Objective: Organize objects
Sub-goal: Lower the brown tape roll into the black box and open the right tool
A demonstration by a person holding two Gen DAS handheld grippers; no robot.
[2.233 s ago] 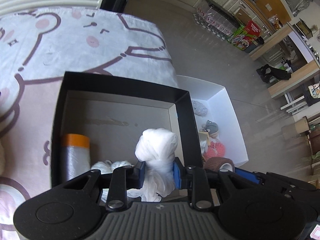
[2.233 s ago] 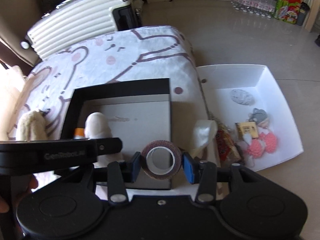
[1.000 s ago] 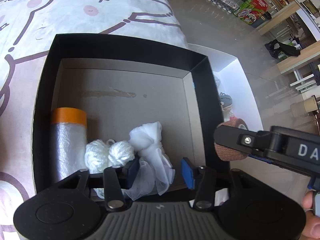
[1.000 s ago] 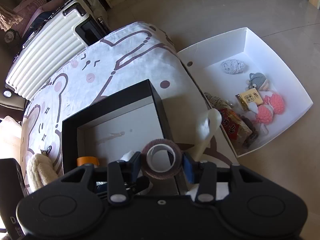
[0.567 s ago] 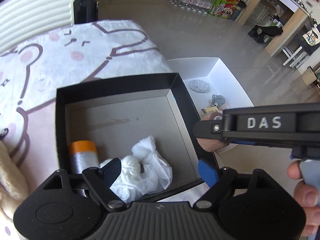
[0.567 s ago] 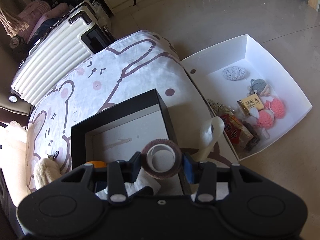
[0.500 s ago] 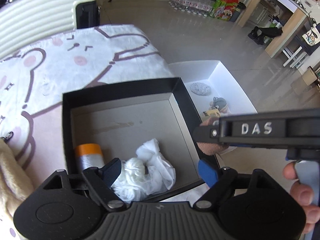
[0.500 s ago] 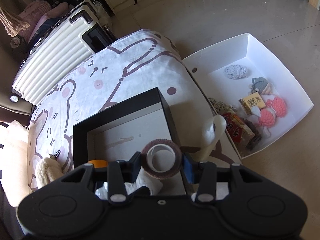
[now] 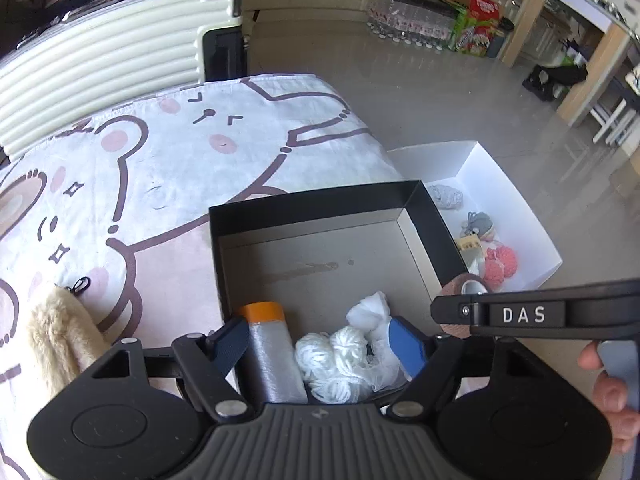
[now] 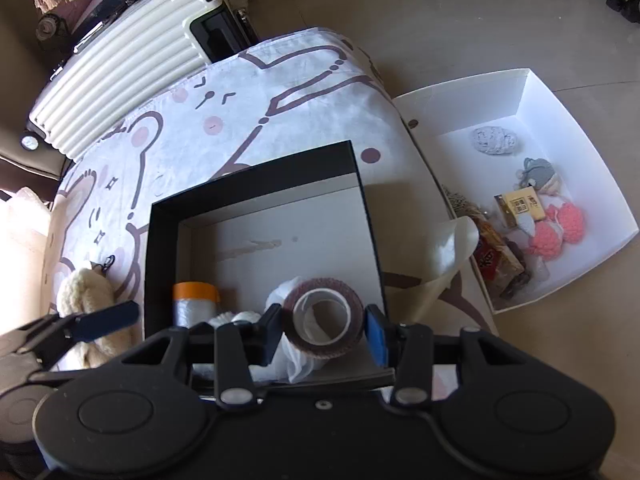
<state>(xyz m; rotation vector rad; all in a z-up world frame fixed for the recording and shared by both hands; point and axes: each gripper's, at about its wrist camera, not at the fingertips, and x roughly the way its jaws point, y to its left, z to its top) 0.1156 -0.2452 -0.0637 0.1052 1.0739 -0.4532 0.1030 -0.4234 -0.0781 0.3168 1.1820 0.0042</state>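
A black box [image 9: 320, 200] [image 10: 256, 184] sits on a bear-print cloth. Inside it lie an orange-capped grey roll [image 9: 272, 356] [image 10: 196, 304], white yarn balls [image 9: 336, 356] and a white plastic bundle [image 9: 372, 316] [image 10: 288, 292]. My left gripper [image 9: 320, 342] is open and empty above the box's near edge. My right gripper [image 10: 324, 326] is shut on a brown tape roll [image 10: 324, 316] and holds it over the box's near right part. The tape roll also shows in the left wrist view [image 9: 464, 286] behind the right gripper's finger.
A white tray [image 10: 532, 92] [image 9: 500, 176] on the floor to the right holds pink pompoms [image 10: 556, 228], a grey knit toy [image 10: 540, 172] and packets. A cream plush [image 9: 56, 336] lies left of the box. A cream suitcase [image 9: 112, 48] stands behind the cloth.
My left gripper let go of the white bundle in the box, opened wide and drew back. My right gripper brought the tape roll over the box's near right part.
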